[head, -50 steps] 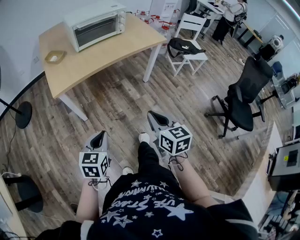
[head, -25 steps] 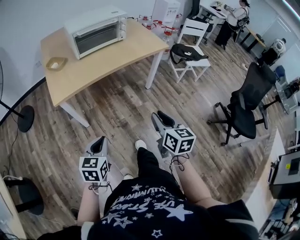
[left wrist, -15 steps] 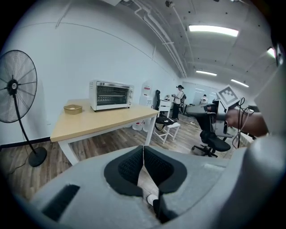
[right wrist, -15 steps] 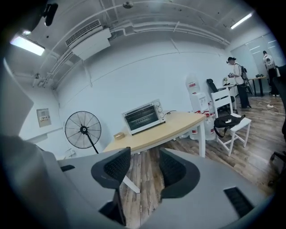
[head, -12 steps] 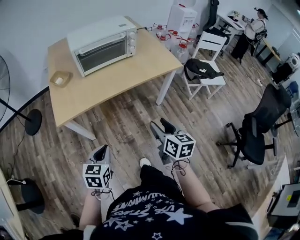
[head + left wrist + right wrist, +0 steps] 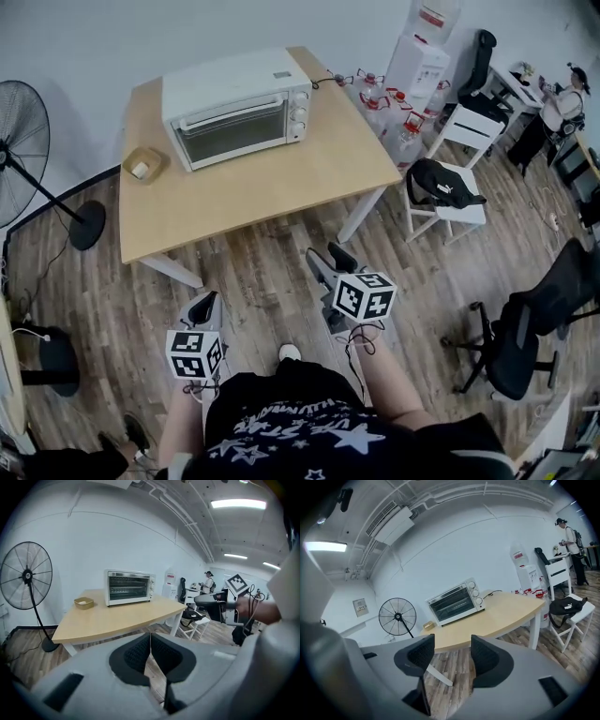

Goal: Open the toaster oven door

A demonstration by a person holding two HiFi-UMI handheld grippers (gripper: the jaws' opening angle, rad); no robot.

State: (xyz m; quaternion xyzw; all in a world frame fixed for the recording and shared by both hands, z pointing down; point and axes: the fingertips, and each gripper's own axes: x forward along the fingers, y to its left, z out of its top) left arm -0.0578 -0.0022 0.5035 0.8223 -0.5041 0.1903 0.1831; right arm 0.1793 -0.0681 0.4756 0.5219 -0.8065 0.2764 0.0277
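A white toaster oven (image 6: 239, 108) stands at the back of a wooden table (image 6: 281, 183), its glass door closed. It also shows in the left gripper view as the oven (image 6: 129, 587) and in the right gripper view as the oven (image 6: 456, 603), still some way off. My left gripper (image 6: 200, 307) is held low over the floor, short of the table; its pads (image 6: 140, 651) meet, so it is shut and empty. My right gripper (image 6: 328, 262) is a little closer to the table. Its jaws have just been opening, and the right gripper (image 6: 452, 651) stands open with nothing between them.
A small wooden dish (image 6: 142, 165) sits left of the oven. A standing fan (image 6: 23, 141) is at the left, with water bottles (image 6: 389, 103) behind the table. To the right are a white chair with a black bag (image 6: 448, 192) and a black office chair (image 6: 525, 337).
The table and oven have drawn closer and shifted right in the head view. Both grippers have travelled toward the table with the person. The fan has come into view.
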